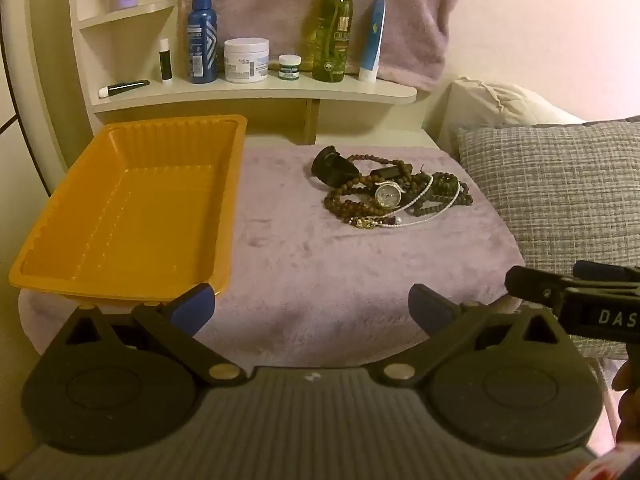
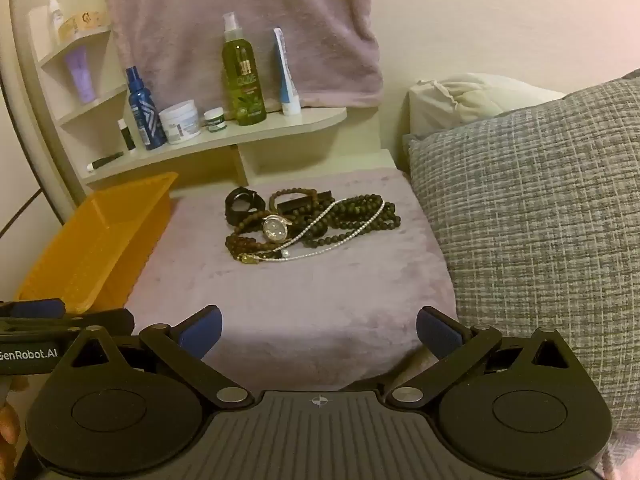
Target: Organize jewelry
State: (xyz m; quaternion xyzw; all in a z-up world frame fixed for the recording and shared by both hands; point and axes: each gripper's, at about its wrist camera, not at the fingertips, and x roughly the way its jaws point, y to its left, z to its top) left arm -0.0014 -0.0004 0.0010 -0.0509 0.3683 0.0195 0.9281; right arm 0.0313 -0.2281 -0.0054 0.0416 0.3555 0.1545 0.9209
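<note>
In the left wrist view the left gripper (image 1: 312, 308) sits at the bottom of the frame with its blue-padded fingers (image 1: 192, 306) spread wide and nothing between them, held above a mauve plush cloth (image 1: 304, 280). The right gripper (image 2: 319, 330) shows the same in its own view: jaws released, empty, low in the frame over the near edge of the cloth. The jewelry pile (image 1: 390, 192) lies on the cloth right of centre in the left view and near the middle of the right view, well apart from both grippers. It is a tangle of dark brown bead strands (image 2: 352, 216), a thin pearl-like strand (image 2: 340, 228) draped across them, a round-faced wristwatch (image 2: 275, 228) lying on top, and a black band or watch (image 2: 242, 204) at the pile's upper left edge; a small gold-coloured piece (image 2: 248, 258) shows at the near edge, too small to identify with certainty. An orange plastic tray (image 1: 80, 272) rests on the cloth in the left half of the left view, holding nothing, its near corner just beside the left gripper's left finger. Behind, in the upper part of both frames, a cream shelf (image 1: 256, 88) carries a blue spray bottle (image 1: 202, 36), a white jar (image 1: 245, 60), a green spray bottle (image 1: 333, 28) and a blue and white tube (image 1: 372, 40). A grey woven pillow (image 2: 540, 200) fills the right side.
</note>
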